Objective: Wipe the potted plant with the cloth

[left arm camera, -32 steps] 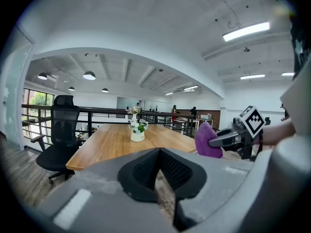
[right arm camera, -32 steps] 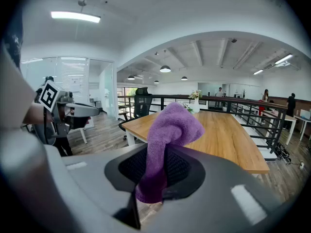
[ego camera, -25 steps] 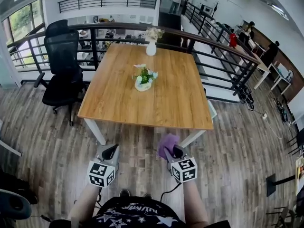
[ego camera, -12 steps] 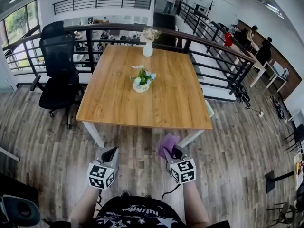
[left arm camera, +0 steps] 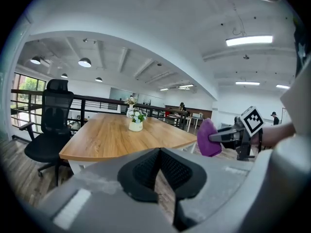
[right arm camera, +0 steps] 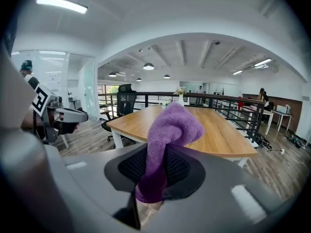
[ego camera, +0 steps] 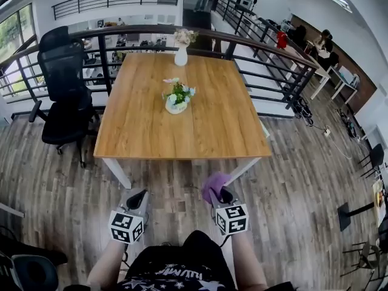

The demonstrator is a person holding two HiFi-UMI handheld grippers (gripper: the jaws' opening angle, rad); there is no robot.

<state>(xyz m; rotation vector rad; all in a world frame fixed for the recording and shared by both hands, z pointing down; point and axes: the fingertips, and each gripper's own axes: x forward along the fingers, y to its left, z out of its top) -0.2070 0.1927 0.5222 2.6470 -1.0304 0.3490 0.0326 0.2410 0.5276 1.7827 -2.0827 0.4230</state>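
Note:
A small potted plant (ego camera: 176, 97) with green leaves and pale flowers in a white pot stands mid-table on the wooden table (ego camera: 200, 132); the left gripper view shows the potted plant (left arm camera: 135, 121) far off. My right gripper (ego camera: 219, 193) is shut on a purple cloth (ego camera: 212, 185), well short of the table's near edge. In the right gripper view the cloth (right arm camera: 167, 144) hangs bunched between the jaws of the right gripper (right arm camera: 154, 174). My left gripper (ego camera: 138, 199) is shut and empty, level with the right one; its pads (left arm camera: 146, 171) meet with nothing between them.
A white vase of flowers (ego camera: 181, 50) stands at the table's far edge. A black office chair (ego camera: 60, 96) sits left of the table. A dark railing (ego camera: 254, 53) runs behind and to the right. People are in the distance. Wood-plank floor surrounds the table.
Both grippers have sunk slightly and the view has shifted, so the table sits a little lower and nearer in frame. Both grips are unchanged.

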